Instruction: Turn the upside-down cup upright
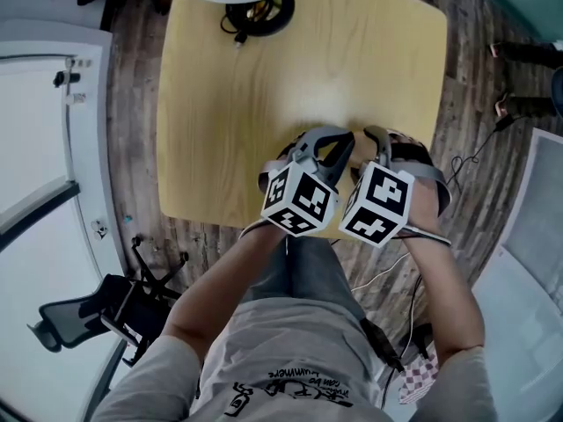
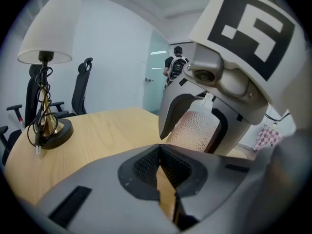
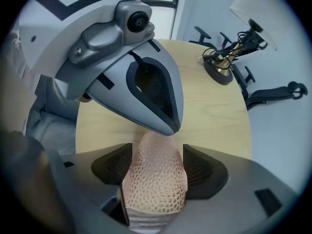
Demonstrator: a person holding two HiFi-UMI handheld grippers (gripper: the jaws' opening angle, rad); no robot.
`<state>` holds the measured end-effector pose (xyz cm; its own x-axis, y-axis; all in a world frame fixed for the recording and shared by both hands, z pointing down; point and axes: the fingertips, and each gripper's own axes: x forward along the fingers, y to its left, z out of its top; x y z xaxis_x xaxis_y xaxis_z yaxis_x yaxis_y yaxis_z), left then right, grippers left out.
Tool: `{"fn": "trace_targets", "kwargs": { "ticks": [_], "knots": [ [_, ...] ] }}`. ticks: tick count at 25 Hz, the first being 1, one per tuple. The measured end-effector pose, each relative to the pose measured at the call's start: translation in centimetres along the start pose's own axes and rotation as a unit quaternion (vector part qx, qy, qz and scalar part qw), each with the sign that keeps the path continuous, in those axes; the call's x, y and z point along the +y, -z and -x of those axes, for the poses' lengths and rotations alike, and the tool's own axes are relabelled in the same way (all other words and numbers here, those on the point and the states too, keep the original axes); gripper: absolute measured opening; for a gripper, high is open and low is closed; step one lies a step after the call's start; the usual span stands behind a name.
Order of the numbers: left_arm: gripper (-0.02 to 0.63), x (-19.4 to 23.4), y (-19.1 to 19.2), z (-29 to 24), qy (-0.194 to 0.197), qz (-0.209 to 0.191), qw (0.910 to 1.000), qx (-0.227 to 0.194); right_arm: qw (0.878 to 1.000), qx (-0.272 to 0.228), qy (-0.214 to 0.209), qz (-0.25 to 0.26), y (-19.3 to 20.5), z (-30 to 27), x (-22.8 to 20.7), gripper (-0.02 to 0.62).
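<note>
left gripper (image 2: 159, 150): smooth grey shell, black ribbed pads (image 2: 145, 167) on the inside
right gripper (image 3: 155, 162): same grey build, little round camera lens (image 2: 202, 74) in a grey housing
marker cubes (image 1: 299, 199): white, chunky black square patterns on every face
top (image 1: 290, 359): light grey short-sleeve tee, dark print across the front
bottoms (image 1: 303, 266): greyish-blue denim, jeans or shorts, can't tell

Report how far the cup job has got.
Done: the right claw is shut on the pink cup. In hand: it holds the cup at the near edge of the table, with the left claw shut and empty beside it. Left: setting the cup down upright. Which way up it is now is unclear.
</note>
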<state>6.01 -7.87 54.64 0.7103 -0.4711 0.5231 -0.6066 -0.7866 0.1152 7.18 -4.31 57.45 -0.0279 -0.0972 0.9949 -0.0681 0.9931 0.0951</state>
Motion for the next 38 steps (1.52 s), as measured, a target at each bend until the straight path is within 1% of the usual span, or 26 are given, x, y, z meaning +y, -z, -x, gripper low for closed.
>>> {"fn": "trace_targets", "kwargs": {
  "ticks": [7, 10, 12, 15, 20, 26, 33, 35, 38],
  "knots": [
    [0.008, 0.1, 0.7, 0.0, 0.010, 0.006, 0.9999, 0.010, 0.994, 0.063, 0.031, 0.078, 0.3, -0.6, -0.5, 0.341],
    [0.008, 0.0, 1.3, 0.1, 0.014, -0.002, 0.9995, 0.027, 0.990, 0.085, 0.037, 0.102, 0.7, -1.1, -0.7, 0.341],
    [0.008, 0.0, 1.8, 0.3, 0.014, -0.007, 0.9991, 0.039, 0.986, 0.106, 0.045, 0.123, 1.1, -1.3, -1.0, 0.341],
    [0.008, 0.4, 2.5, 0.9, 0.011, -0.006, 0.9988, 0.048, 0.975, 0.142, 0.059, 0.161, 1.5, -1.4, -1.4, 0.341],
    [0.008, 1.1, 3.6, 1.7, 0.005, 0.001, 0.9985, 0.055, 0.952, 0.188, 0.085, 0.226, 1.6, -1.8, -1.7, 0.341],
    [0.008, 2.1, 5.0, 3.1, -0.003, 0.003, 0.9974, 0.072, 0.930, 0.219, 0.107, 0.275, 1.1, -2.4, -1.5, 0.341],
    [0.008, 3.0, 5.7, 4.8, -0.017, 0.012, 0.9968, 0.077, 0.895, 0.256, 0.123, 0.344, -0.1, -2.4, -0.6, 0.339],
    [0.008, 3.1, 5.7, 5.0, -0.019, 0.013, 0.9967, 0.077, 0.891, 0.259, 0.127, 0.351, -0.5, -2.6, -0.3, 0.339],
    [0.008, 3.2, 5.9, 5.2, -0.020, 0.013, 0.9967, 0.077, 0.896, 0.255, 0.127, 0.342, -0.7, -2.8, -0.3, 0.339]
  ]
}}
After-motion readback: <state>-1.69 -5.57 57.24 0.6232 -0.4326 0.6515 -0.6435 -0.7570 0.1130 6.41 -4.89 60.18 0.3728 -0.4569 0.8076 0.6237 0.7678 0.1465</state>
